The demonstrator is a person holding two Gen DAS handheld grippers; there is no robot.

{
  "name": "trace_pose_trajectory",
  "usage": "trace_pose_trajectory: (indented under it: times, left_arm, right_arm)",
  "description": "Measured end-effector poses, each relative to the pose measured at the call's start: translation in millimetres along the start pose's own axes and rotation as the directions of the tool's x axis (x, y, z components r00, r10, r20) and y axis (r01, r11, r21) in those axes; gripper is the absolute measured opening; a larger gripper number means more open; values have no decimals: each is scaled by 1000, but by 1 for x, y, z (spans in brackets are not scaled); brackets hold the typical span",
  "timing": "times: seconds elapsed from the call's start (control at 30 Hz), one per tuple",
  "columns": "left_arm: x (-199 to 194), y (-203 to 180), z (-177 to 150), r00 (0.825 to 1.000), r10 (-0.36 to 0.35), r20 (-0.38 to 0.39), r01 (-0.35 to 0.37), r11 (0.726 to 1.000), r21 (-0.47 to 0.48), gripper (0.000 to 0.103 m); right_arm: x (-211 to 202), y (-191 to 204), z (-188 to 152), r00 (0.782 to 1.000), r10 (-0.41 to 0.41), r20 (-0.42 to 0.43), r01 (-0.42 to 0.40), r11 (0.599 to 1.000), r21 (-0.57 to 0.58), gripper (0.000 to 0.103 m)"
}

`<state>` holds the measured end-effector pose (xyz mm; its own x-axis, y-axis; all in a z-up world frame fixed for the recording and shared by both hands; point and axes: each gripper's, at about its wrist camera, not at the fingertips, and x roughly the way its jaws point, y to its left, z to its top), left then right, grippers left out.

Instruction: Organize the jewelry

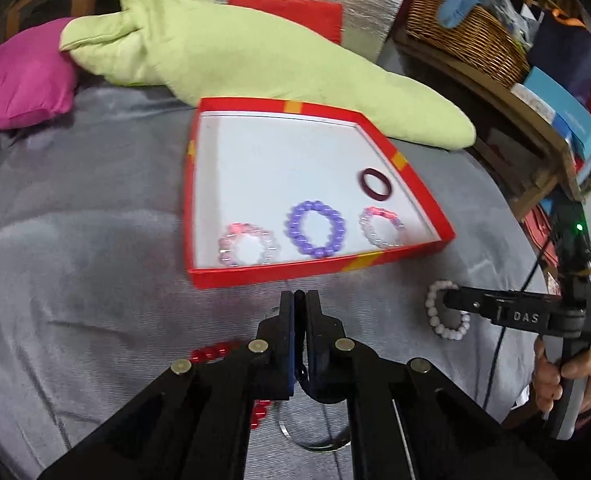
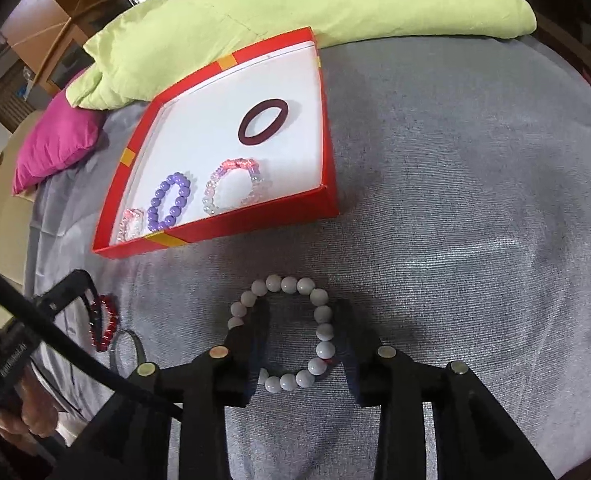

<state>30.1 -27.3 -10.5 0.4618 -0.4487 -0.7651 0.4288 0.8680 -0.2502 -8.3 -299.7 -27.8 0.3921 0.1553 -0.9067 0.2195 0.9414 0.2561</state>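
Two claws, right claw [image 2: 301,332] spread around white bracelet [image 2: 285,332], marked "DAS", left claw [image 1: 300,300] closed.

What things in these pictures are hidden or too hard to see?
- Red bead bracelet: left wrist view, mostly behind the left tool.
- Clear ring: left wrist view, largely covered by that tool.
- Pale bracelet in the red box: right wrist view, partly hidden by the box wall.
- White bead bracelet: near beads behind the right tool.

left wrist: low, near | right wrist: overhead, close | shared: red box [image 1: 375,258]
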Motion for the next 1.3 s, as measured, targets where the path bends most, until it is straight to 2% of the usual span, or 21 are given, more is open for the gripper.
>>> trace_pose_trajectory:
  times: [0.13, 0.2, 0.43, 0.7, 1.03, 1.3]
  left_arm:
    - [4, 12, 0, 999, 33, -4, -33, 999, -30, 5]
    - [4, 17, 1, 999, 38, 3, -38, 998, -42, 5]
    - [-4, 28, 2, 998, 35, 46, -31, 996, -89, 5]
    - [0, 21, 3, 998, 22, 55, -16, 995, -100, 5]
    - [22, -5, 2, 1000, 4, 6, -4, 996, -86, 5]
    - [44, -22, -2, 998, 22, -61, -26, 997, -66, 5]
  right_arm:
    - [2, 3, -1, 1000, -24, 21, 24, 1000, -14, 33]
    - [5, 9, -2, 994, -99, 39, 101, 993, -62, 14]
    - [7, 16, -4, 990, -125, 61, 131, 987, -98, 13]
    - [8, 24, -8, 985, -154, 78, 163, 979, -124, 13]
    - [12, 25, -7, 986, -147, 84, 158, 977, -144, 13]
    - [11, 20, -6, 988, -129, 82, 140, 980, -139, 13]
